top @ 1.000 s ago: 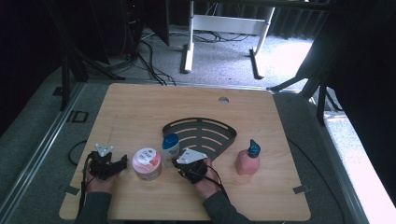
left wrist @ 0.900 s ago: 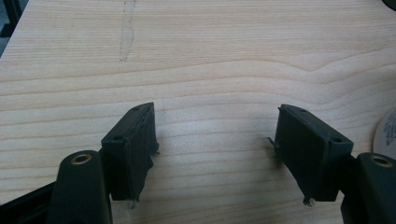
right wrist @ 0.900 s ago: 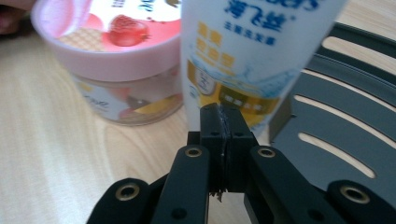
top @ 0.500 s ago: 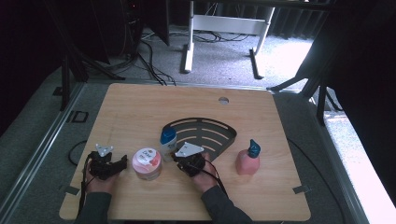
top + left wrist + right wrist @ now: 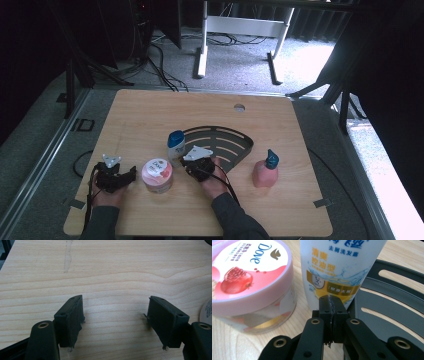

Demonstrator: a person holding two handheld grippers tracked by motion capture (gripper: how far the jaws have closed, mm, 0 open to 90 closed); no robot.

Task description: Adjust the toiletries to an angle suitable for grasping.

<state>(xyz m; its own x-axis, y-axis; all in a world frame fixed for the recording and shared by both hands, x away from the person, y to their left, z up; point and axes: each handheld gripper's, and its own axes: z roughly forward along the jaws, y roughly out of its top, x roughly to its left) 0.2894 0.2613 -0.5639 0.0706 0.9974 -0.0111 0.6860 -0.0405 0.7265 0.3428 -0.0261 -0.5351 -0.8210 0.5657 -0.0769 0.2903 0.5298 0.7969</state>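
My right gripper [image 5: 187,159] [image 5: 331,307] is shut with nothing between its jaws. Its tips sit right at the lower front of an upright white shampoo bottle with a blue cap [image 5: 176,144] [image 5: 337,270]; I cannot tell whether they touch. A pink Dove jar [image 5: 158,175] [image 5: 249,277] stands just left of the bottle. My left gripper [image 5: 131,174] [image 5: 116,315] rests open on the wooden table [image 5: 150,115], pointing at the jar, whose edge [image 5: 207,312] shows beside one jaw. Bare wood lies between the left jaws.
A black slotted quarter-round rack [image 5: 225,145] [image 5: 392,302] lies flat right behind the right gripper. A pink bottle with a teal pump [image 5: 265,170] stands to the right. A round hole [image 5: 239,107] sits near the table's far edge.
My right gripper has moved away from the person and slightly left, and the white bottle has shifted the same way ahead of it. The left gripper has stayed put.
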